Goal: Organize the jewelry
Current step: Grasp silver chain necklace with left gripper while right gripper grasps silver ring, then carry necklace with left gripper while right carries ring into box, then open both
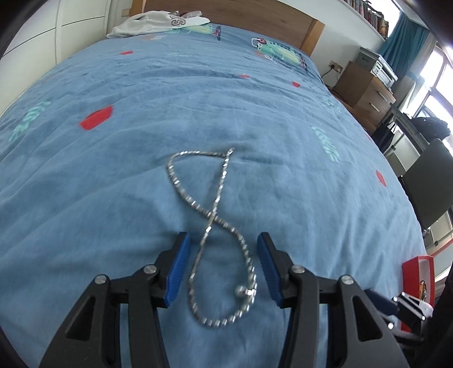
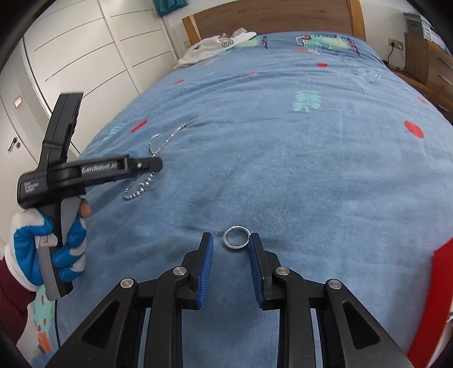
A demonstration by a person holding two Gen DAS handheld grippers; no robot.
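Note:
A silver chain necklace (image 1: 240,290) lies in a loose figure-eight on the blue bed cover (image 1: 113,184). My left gripper (image 1: 223,236) hangs just above it, open, with the chain's near loop between its blue pads and no pad touching it. From the right wrist view the left gripper (image 2: 153,165) shows side-on over the necklace (image 2: 154,141), held by a gloved hand (image 2: 45,243). A small silver ring (image 2: 225,240) rests on the cover between the tips of my right gripper (image 2: 230,236). That gripper is open, and the ring sits close to its right finger.
A red jewelry box (image 1: 417,271) stands at the bed's right edge, also at the right rim (image 2: 436,297). A white garment (image 2: 215,46) lies by the wooden headboard (image 2: 271,19). White wardrobe doors (image 2: 85,56) are to the left, a wooden nightstand (image 1: 365,93) to the right.

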